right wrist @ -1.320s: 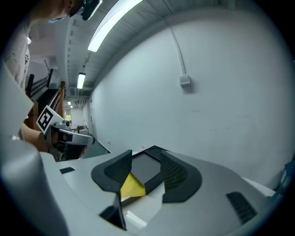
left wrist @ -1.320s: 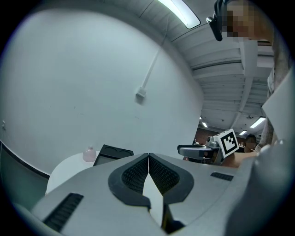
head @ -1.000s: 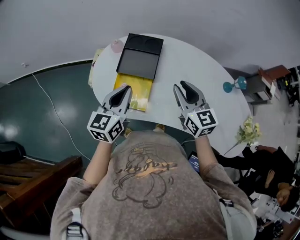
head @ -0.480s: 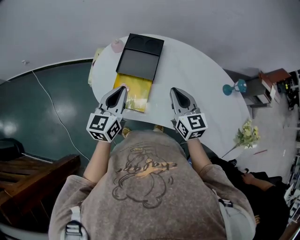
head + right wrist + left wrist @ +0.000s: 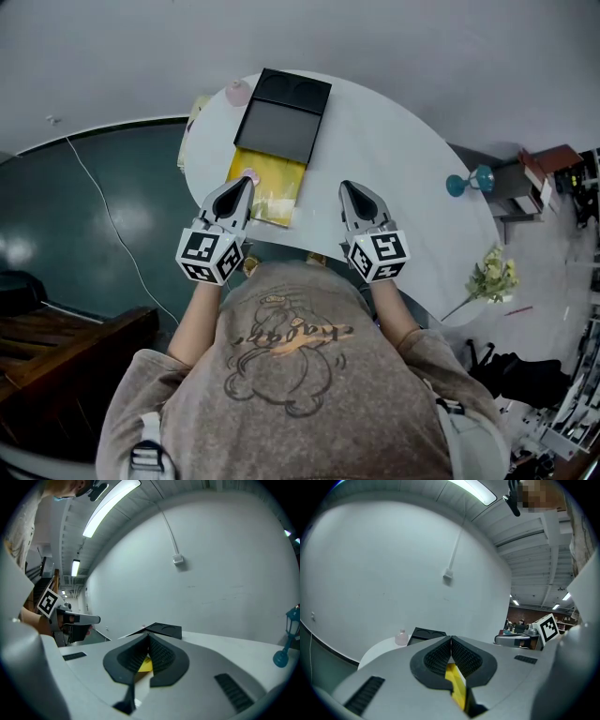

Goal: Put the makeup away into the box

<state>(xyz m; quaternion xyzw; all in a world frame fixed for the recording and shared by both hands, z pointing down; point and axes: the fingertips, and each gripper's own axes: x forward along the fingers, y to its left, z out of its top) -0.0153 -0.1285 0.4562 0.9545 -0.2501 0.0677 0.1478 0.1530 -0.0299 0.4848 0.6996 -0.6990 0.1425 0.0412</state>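
The white tabletop (image 5: 403, 159) carries everything. The black box (image 5: 281, 117) lies at its 12 o'clock end. The box's far part shows two round recesses and its near part a flat dark panel. From up here we cannot tell whether that panel is a shut lid or an open tray.

A flat yellow pack (image 5: 267, 183) lies touching the box at its 6 o'clock edge, outside it. The left gripper (image 5: 247, 180) hangs over that pack's 9 o'clock edge with its fingers (image 5: 436, 658) pressed together on nothing. The right gripper (image 5: 345, 186) sits at the pack's 3 o'clock over bare tabletop, its fingers (image 5: 161, 657) likewise together and empty. The small pink bottle (image 5: 238, 92) stands upright just off the box's 10 o'clock corner, also outside it.

So the makeup we can see is beside the box, not in it. This pose suits either hands coming in for a piece or hands resting between pieces.

For any pick we judge that the fingers must part first. The pack lies flush, so we would pinch it by its free 6 o'clock edge. The bottle looks tippy, so we would take it low on the body and squarely, while one gripper steadies the box.
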